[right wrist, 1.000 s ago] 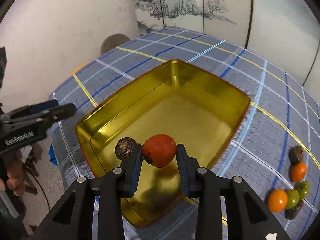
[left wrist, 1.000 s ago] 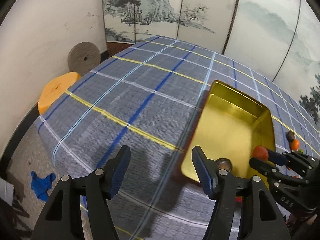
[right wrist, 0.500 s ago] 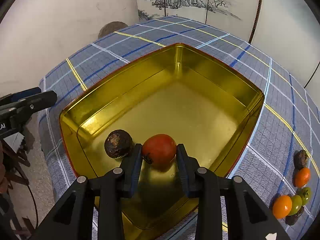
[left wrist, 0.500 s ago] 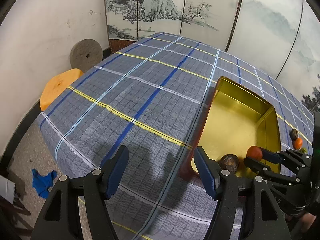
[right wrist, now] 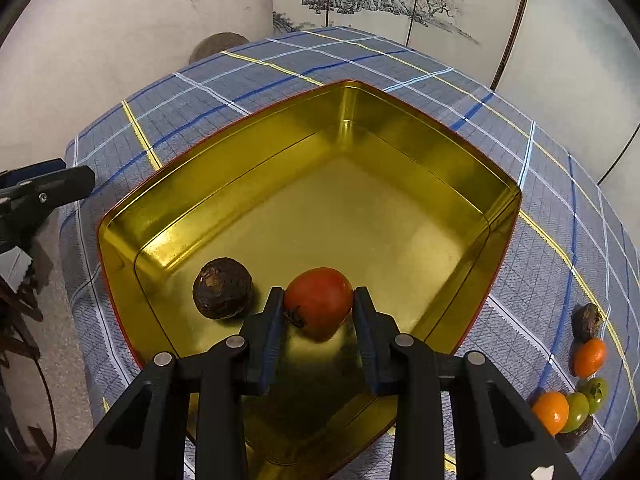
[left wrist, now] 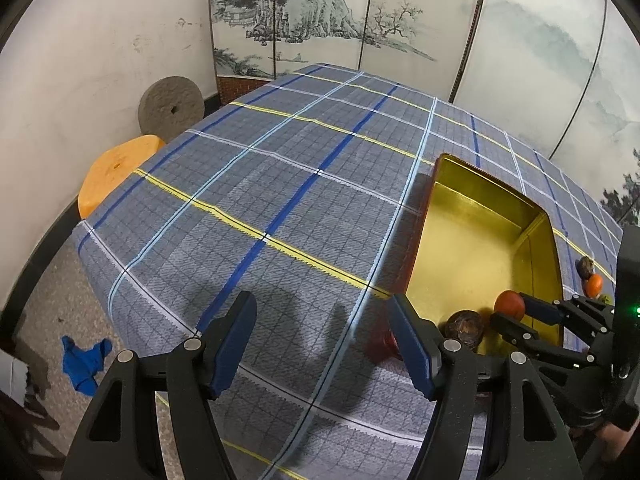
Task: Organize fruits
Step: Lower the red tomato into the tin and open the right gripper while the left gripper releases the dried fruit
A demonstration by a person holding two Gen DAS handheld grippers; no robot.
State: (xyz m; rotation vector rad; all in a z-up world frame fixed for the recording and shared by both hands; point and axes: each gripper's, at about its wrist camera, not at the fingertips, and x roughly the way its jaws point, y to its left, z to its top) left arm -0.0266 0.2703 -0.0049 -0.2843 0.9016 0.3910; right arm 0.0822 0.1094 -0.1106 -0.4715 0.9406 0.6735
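Observation:
My right gripper (right wrist: 319,294) is shut on a red tomato (right wrist: 318,302) and holds it low inside the gold tin (right wrist: 400,110), near its front wall. A dark brown wrinkled fruit (right wrist: 222,288) lies on the tin floor just left of the tomato. In the left wrist view the tomato (left wrist: 509,305) and the brown fruit (left wrist: 465,326) show at the tin's (left wrist: 480,168) near end. My left gripper (left wrist: 320,304) stands open above the plaid tablecloth (left wrist: 280,184), left of the tin, with nothing between its fingers.
Several loose fruits lie on the cloth right of the tin: a dark one (right wrist: 586,320), an orange one (right wrist: 590,356), green ones (right wrist: 596,390) and another orange one (right wrist: 551,411). An orange stool (left wrist: 116,168), a millstone (left wrist: 172,106) and a blue rag (left wrist: 82,362) are off the table's left side.
My right gripper has sunk into the tin with the tomato, which now sits beside the brown fruit. The left gripper has stayed open in about the same place.

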